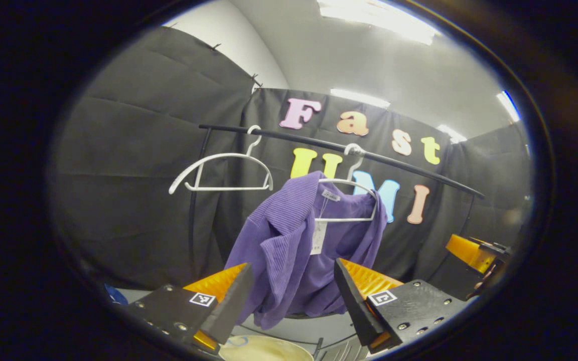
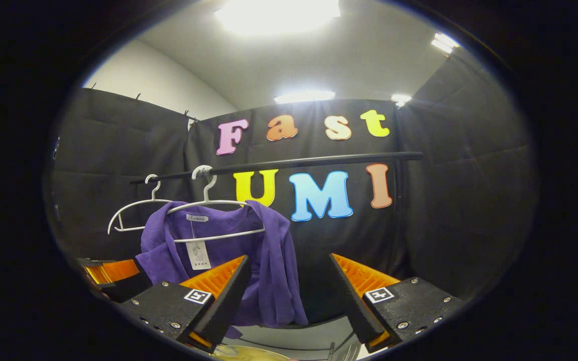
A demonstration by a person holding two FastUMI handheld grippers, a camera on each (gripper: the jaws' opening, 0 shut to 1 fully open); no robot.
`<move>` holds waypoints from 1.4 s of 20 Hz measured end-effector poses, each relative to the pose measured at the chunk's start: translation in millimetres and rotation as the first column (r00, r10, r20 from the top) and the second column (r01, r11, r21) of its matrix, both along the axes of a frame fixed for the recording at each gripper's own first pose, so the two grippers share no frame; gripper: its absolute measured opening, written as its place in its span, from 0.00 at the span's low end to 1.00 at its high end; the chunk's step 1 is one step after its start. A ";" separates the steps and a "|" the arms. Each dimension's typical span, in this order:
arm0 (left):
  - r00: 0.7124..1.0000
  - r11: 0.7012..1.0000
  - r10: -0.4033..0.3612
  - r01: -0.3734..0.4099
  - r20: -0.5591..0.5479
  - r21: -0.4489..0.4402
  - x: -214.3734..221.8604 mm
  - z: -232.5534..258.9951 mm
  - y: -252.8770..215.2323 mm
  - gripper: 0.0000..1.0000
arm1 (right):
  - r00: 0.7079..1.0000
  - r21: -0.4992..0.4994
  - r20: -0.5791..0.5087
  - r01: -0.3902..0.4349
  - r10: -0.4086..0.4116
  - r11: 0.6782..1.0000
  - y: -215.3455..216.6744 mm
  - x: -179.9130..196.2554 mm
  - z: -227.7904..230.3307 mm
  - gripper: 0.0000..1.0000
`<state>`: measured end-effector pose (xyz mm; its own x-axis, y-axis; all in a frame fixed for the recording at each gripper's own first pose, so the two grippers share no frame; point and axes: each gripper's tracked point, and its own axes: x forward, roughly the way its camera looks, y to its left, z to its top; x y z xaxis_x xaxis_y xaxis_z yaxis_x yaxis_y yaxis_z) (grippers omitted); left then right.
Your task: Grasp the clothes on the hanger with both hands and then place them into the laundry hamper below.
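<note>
Purple ribbed clothes [image 1: 299, 240] hang lopsided on a white hanger [image 1: 351, 200] from the black rail [image 1: 409, 169], one shoulder slipped off and bunched into folds low on one side, a paper tag [image 1: 318, 236] dangling at the neck. In the right gripper view the same garment [image 2: 269, 260] drapes over its hanger [image 2: 219, 220], sagging down the far side. A second, bare hanger [image 1: 221, 173] sits further along the rail. Below, the pale rim of the laundry hamper [image 1: 269, 350] peeks between the fingers.

The left claw [image 1: 291, 296] is spread wide, pointed up at the garment's lower hem and holding nothing; I cannot tell whether its fingers touch the cloth. The right claw [image 2: 286, 291] is likewise wide open and empty, aimed at the garment's hanging edge. At the edge of the left gripper view, the right claw [image 1: 474, 253] shows well apart from the clothes.
</note>
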<state>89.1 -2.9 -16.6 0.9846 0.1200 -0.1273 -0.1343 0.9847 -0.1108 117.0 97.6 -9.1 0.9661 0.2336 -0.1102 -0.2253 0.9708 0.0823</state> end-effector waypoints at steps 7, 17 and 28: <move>0.996 0.996 0.086 -0.086 0.037 0.015 54.8 -3.8 -15.8 0.98 | 0.992 0.062 -0.027 -0.121 0.123 0.991 44.7 105.6 -15.1 0.95; 0.946 0.944 0.323 -0.324 0.023 0.070 117.7 -25.2 -7.3 0.89 | 0.981 0.029 -0.003 -0.194 0.194 0.981 68.9 203.6 -44.2 0.94; 0.868 0.861 0.493 -0.496 0.055 0.114 124.2 -26.6 23.5 0.83 | 0.979 -0.019 0.053 -0.194 0.195 0.981 83.2 226.7 -58.8 0.88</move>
<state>213.3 20.6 -43.2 0.7941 0.6050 -0.0583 -0.6062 0.7953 -0.0047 343.7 180.9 -67.9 0.9070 0.4164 -0.0636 -0.4136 0.9089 0.0522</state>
